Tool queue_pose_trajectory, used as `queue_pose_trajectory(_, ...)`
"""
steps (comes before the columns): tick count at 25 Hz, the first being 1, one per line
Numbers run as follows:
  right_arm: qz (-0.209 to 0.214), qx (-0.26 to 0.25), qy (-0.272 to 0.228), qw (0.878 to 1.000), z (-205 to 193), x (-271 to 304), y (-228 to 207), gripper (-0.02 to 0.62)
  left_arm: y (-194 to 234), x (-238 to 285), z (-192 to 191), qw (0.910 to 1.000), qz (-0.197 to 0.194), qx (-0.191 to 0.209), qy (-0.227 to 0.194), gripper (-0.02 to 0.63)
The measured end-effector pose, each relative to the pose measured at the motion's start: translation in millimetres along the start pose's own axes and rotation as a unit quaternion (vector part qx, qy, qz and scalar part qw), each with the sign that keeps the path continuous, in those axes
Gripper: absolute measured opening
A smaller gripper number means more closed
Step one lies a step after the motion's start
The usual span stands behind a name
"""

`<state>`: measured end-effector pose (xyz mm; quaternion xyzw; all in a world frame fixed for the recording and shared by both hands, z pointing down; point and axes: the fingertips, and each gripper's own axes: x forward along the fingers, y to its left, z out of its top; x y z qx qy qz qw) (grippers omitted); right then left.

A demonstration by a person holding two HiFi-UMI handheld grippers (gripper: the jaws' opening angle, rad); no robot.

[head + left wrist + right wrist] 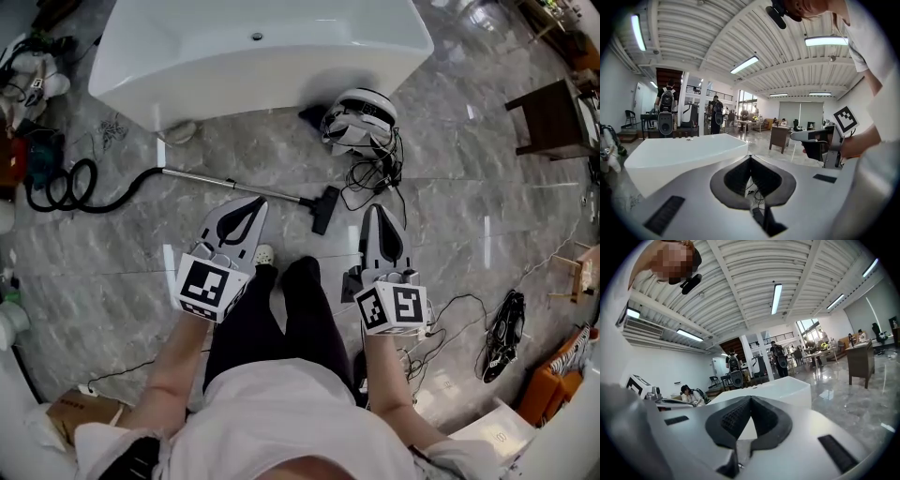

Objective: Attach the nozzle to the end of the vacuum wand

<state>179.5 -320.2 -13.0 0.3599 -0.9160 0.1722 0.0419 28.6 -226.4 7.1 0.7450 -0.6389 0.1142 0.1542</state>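
On the marble floor lies the silver vacuum wand [234, 186]. A black nozzle [325, 209] sits at its right end, touching it. A black hose [66, 187] curls away from its left end. The white and black vacuum body [361, 117] rests further back. My left gripper [258, 202] is held high over the wand, shut and empty. My right gripper [375, 208] hangs to the right of the nozzle, also shut and empty. In the left gripper view the jaws [750, 157] meet with nothing between them; in the right gripper view the jaws [750, 398] do the same.
A white bathtub [258, 52] stands beyond the wand. Cables [375, 173] trail by the vacuum body. A dark wooden table [553, 117] is at the right, black shoes [502, 337] at lower right, a cardboard box [80, 412] at lower left. The person's legs stand between the grippers.
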Motion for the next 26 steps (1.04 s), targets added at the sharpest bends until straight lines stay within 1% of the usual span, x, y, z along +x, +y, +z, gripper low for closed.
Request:
queue_pose_trajectory(4, -0.011, -0.024, -0.011, 1.000, 10.3, -13.5, -1.5, 0.015, -6.7, -4.8, 5.5, 1.0000, 0.003, 0.000, -0.008, 0.009)
queue_pose_trajectory(12, -0.023, -0.024, -0.015, 0.999, 9.3, -22.1, -16.5, 0.015, -4.8, 2.0, 6.7, 0.9999, 0.003, 0.001, -0.014, 0.009)
queue_pose_trajectory(15, -0.023, -0.023, -0.017, 0.999, 7.5, -19.4, -14.6, 0.015, -0.2, 2.9, 3.1, 0.9999, 0.002, 0.002, -0.010, 0.009)
queue_pose_trajectory(26, -0.017, -0.021, -0.018, 0.999, 0.3, -28.1, -7.2, 0.015, -9.3, -10.1, -7.8, 1.0000, 0.004, -0.002, -0.005, 0.009)
